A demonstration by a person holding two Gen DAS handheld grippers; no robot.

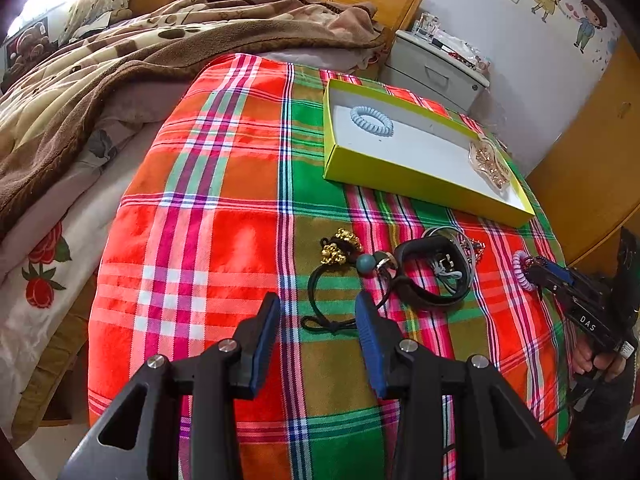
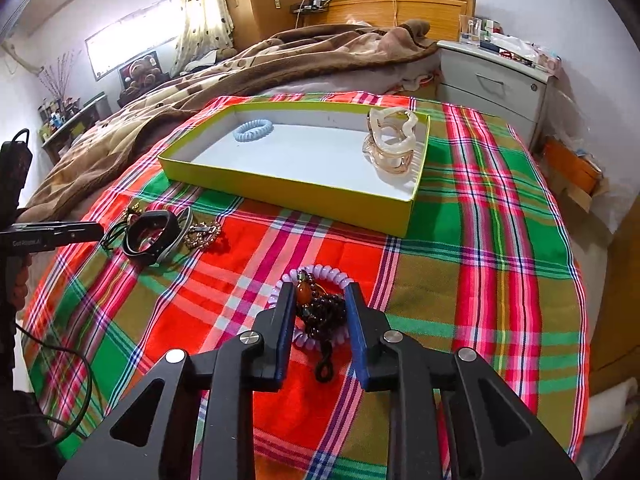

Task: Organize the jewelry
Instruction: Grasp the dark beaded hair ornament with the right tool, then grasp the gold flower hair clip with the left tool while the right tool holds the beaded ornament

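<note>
Partway: box (image 2: 288,190) holds blue coil tie (image 2: 253,130) & claw clip (image 2: 390,146); right gripper (image 2: 320,320) straddles beads (image 2: 325,310) w/ pads not visibly pressing, left gripper (image 1: 318,328) released over remaining pile (image 1: 400,272).

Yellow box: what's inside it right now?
The box holds a blue coil tie at one end and a clear hair claw at the other. Its near wall hides a strip of floor.

Bright daylight from blown-out window (image 2: 132,46); sharp center, fisheye warp w/ dark corners.
</note>
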